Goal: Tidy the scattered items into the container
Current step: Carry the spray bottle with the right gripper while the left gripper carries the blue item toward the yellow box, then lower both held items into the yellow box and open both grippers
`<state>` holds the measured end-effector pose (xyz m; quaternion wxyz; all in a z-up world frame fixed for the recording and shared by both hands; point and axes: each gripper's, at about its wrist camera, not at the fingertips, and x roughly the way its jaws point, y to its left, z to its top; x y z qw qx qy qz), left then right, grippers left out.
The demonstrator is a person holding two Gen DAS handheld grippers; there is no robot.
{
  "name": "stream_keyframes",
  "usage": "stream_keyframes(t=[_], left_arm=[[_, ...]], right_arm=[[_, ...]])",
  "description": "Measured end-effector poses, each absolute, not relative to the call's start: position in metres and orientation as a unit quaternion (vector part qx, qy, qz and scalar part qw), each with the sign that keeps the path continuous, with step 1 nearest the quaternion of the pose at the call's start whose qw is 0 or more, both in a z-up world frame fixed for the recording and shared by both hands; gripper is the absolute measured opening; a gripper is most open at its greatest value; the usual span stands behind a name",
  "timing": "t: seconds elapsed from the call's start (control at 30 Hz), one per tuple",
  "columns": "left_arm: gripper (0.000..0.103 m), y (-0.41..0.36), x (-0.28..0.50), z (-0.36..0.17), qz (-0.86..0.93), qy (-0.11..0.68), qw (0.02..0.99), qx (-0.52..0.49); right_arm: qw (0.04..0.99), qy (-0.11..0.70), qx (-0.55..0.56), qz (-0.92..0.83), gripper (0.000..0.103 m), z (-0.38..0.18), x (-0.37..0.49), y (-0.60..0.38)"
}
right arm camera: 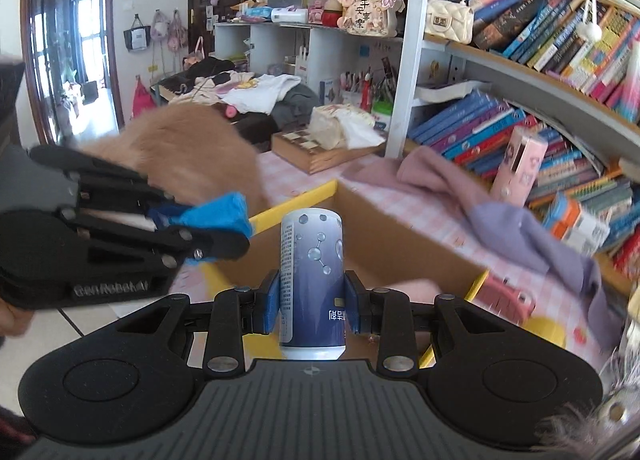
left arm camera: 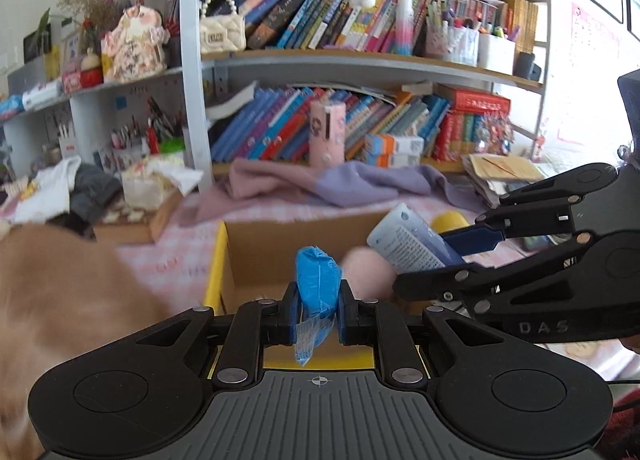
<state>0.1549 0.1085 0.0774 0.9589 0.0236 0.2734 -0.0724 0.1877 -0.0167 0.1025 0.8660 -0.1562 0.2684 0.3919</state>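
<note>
An open cardboard box with yellow-edged flaps is seen on the pink checked bench, and both grippers are held over it. One blue packet, soft and wrapped in crinkled clear film, is clamped between the fingers of the left gripper, which are closed narrowly on it above the box's near edge. One smooth cylindrical tube, white at the top and fading to dark blue, is gripped upright by the right gripper, its fingers closed on the tube's sides over the box opening. A blurred pink rounded object inside the box is shown only by the left wrist view. A pink ribbed item just beside the box's right corner is shown only by the right wrist view. A lilac and pink cloth lies rumpled behind the box, and a blurred tan furry shape is seen to its left.
</note>
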Motion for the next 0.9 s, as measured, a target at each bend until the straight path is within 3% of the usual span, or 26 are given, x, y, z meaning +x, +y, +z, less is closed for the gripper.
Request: stream_keyframes(t=[0.17, 0.47, 0.9], left_arm=[[0.016, 0.111, 0.210, 0.074, -0.075, 0.296, 0.951, 0.044], [0.016, 0.101, 0.307, 0.023, -0.106, 0.413, 0.902, 0.067], [0.016, 0.081, 0.372, -0.033, -0.111, 0.505, 0.848, 0.118]], right_arm=[[0.853, 0.290, -0.186, 0.391, 0.030, 0.083, 0.234, -0.004], [0.796, 0.352, -0.270, 0.412, 0.031, 0.018, 0.276, 0.022], [0.737, 0.401, -0.323, 0.439, 0.031, -0.019, 0.304, 0.042]])
